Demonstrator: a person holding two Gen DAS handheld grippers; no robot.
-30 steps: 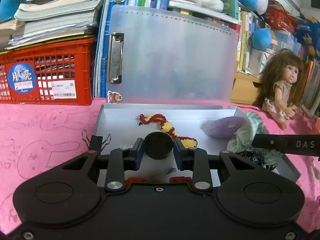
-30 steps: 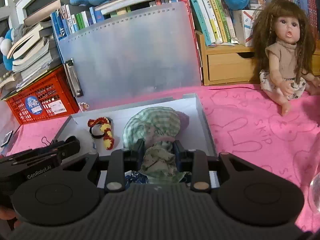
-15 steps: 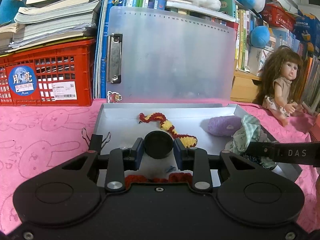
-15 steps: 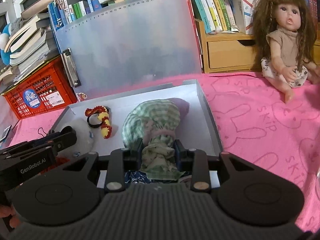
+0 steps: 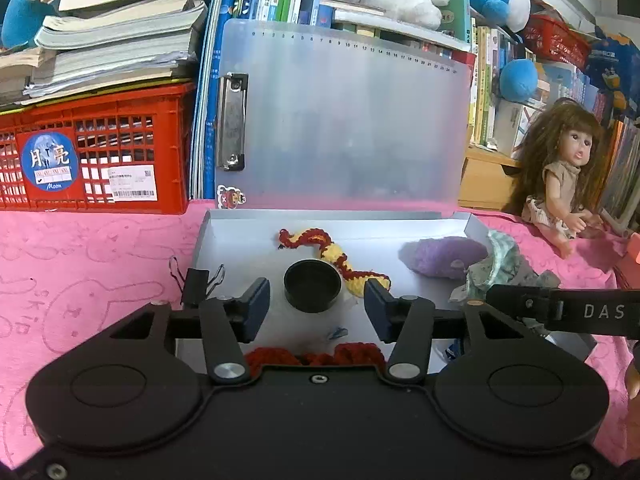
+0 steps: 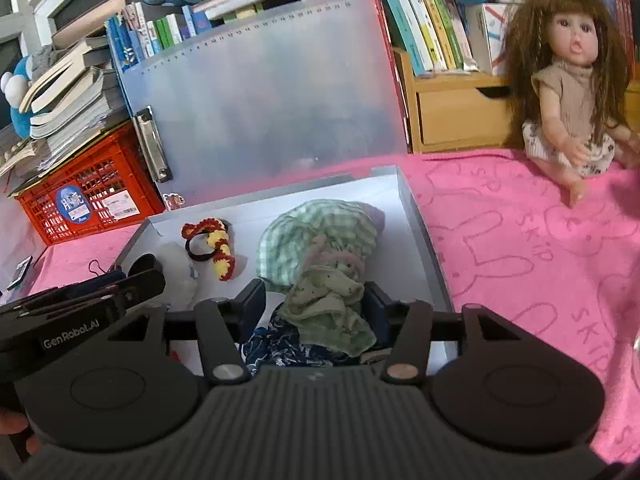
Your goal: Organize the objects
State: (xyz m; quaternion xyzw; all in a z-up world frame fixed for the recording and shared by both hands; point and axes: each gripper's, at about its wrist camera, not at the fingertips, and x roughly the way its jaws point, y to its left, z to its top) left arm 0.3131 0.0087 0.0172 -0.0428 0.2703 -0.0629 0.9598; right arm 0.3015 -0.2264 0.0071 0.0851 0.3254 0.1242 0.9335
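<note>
I have just let both tools open. The left tool (image 5: pixel 316 304) now stands with its jaws apart and clear of the black round tin (image 5: pixel 313 291), which sits free between them on the floor of the grey box (image 5: pixel 240 236). The right tool (image 6: pixel 314 300) has spread too; the green cloth bundle (image 6: pixel 320 264) lies loose between its pads, inside the box. I judge both items delivered; next I back out.

Left gripper (image 5: pixel 316 304) jaws just opened, tilted downward, right gripper (image 6: pixel 316 308) jaws likewise just opened
</note>
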